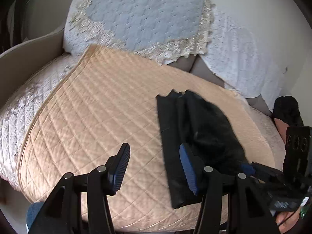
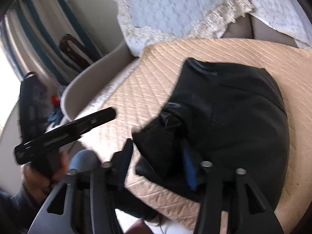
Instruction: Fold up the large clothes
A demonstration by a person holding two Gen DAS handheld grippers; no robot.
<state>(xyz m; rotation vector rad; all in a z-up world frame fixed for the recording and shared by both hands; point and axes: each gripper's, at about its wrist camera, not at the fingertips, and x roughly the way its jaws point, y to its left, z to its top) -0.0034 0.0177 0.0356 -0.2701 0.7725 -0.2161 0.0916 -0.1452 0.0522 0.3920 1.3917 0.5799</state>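
A black garment (image 1: 204, 128) lies folded in a long strip on a peach quilted cover (image 1: 87, 107), running from the cover's middle to its near edge. My left gripper (image 1: 154, 148) hovers open over the cover, its right finger above the garment's left edge, nothing between the pads. In the right wrist view the same garment (image 2: 234, 113) bulges on the quilt (image 2: 156, 68), and a bunched fold of it sits between the spread fingers of my right gripper (image 2: 157, 150), which is open. The right gripper (image 1: 296, 144) also shows at the far right, the left gripper (image 2: 66, 128) at the left, held in a hand (image 2: 39, 175).
White lace-trimmed cushions (image 1: 140, 15) lean against the sofa back behind the quilt. A beige armrest (image 1: 29, 62) curves along the left. A dark bundle (image 1: 286, 107) sits at the right end of the seat. A striped curtain (image 2: 39, 29) hangs past the armrest.
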